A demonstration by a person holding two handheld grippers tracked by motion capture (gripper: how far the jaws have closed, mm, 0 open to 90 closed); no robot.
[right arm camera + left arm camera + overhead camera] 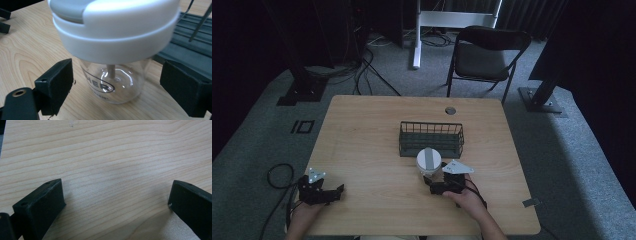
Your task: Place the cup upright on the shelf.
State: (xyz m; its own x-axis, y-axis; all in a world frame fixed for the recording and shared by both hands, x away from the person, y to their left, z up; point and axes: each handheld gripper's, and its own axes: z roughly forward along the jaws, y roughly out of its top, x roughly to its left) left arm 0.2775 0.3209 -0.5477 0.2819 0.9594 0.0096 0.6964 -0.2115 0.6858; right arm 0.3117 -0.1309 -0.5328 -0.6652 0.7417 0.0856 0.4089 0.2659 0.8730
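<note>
Glass jar [113,82] with a heavy white lid [117,32] stands on the surface [372,150], just at 6 o'clock of the wire basket [431,139]. Right gripper [116,87] fingers spread wide around it, gripping nothing; closing off-centre could tip it. Left gripper [116,202] open, empty.

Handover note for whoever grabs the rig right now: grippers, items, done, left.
Right gripper: open, jaws either side of the glass jar, not touching it yet.
Left gripper: open, over bare table at the near left, nothing between its jaws.
Jar: upright on the table, white lid on, just in front of the wire basket. Basket looks empty.
Done: right gripper lined up on the jar.
Left: close on the glass below the lid, lift; probably into the basket.
</note>
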